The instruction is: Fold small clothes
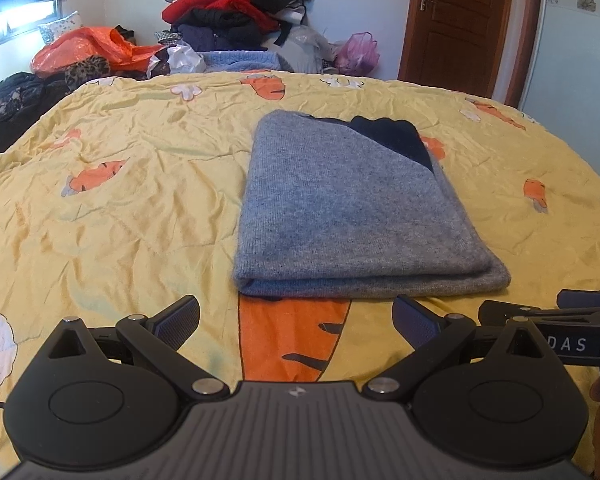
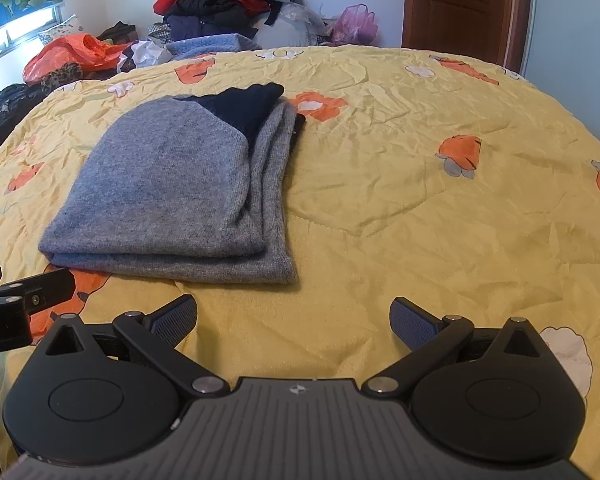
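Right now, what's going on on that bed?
A person holds two tools over a yellow bedspread. The grey sweater lies folded into a neat stack, with a dark navy part showing at its far end. Left tool and right tool are both open, empty, and just short of the sweater's near edge. Nothing is gripped.

the folded sweater [image 1: 352, 208] lies on the bed [image 1: 120, 200], about mid-bed. the left hand-held gripper [image 1: 296, 326] sits at the near edge, just near of the sweater's near fold, apart from it. the right hand-held gripper [image 2: 294, 322] sits beside it to the right, with the sweater far and left of it. beyond the bed's far edge a clothes pile [image 1: 236, 8] rises against the wall, bags [image 1: 88, 50] to its left, a door [image 1: 456, 20] at far right.
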`<state>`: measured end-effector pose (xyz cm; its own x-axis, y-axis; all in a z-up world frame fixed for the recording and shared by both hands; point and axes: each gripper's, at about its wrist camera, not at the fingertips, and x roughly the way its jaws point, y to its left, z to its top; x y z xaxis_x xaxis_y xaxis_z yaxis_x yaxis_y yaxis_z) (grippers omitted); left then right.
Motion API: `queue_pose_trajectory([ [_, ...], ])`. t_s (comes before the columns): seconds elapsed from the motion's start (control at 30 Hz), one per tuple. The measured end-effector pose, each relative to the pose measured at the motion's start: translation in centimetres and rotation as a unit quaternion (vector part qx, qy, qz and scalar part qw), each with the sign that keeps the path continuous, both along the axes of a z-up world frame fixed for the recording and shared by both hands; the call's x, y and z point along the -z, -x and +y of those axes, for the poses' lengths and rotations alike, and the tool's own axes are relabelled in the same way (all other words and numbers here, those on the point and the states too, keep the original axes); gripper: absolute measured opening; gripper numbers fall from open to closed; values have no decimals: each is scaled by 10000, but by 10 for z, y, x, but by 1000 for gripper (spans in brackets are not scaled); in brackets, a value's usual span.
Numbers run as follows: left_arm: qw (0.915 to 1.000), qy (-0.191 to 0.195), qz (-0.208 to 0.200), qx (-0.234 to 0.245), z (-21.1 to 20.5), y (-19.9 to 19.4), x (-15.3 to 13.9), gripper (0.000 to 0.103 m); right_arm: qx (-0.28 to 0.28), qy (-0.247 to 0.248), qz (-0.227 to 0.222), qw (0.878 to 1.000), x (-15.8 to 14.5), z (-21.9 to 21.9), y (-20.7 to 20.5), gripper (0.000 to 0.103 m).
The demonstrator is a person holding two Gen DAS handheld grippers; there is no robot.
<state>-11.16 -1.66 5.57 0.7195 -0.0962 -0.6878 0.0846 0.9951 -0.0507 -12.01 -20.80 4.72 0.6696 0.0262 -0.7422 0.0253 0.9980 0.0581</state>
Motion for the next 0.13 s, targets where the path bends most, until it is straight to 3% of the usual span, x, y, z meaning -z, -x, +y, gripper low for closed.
queue_pose_trajectory([
  [0.13, 9999, -18, 111, 56, 3, -7, 3, 103, 74, -149, 137, 9998, 7, -4, -5, 103],
])
